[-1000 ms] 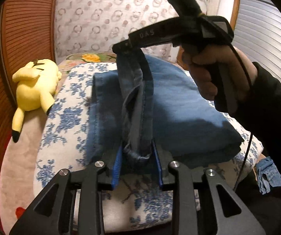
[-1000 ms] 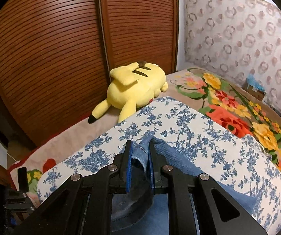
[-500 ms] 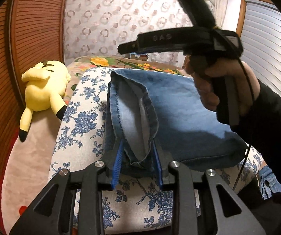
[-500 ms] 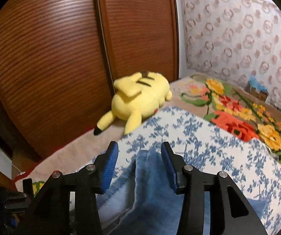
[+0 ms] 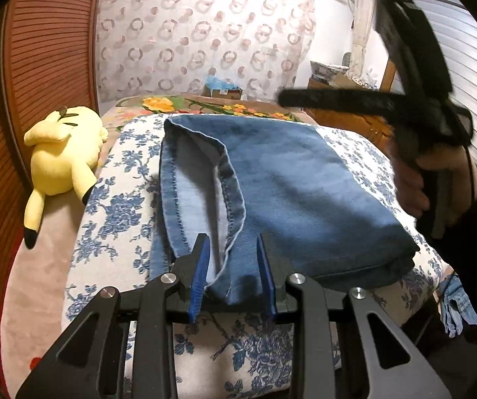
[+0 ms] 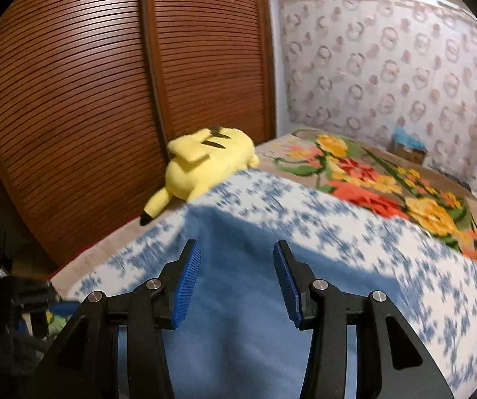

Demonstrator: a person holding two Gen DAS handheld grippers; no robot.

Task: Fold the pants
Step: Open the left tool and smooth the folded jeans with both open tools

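Folded blue pants [image 5: 298,193] lie on the floral bed [image 5: 112,219], long axis running away from the left tool [image 5: 233,276], which clenches their near hem; the released right tool [image 6: 237,282] hovers open above them

Pants [image 5: 305,193] folded atop quilt [image 5: 112,232] on bed [image 6: 388,179]; plush toy [image 5: 62,156] left of quilt, against wardrobe doors [image 6: 105,99].
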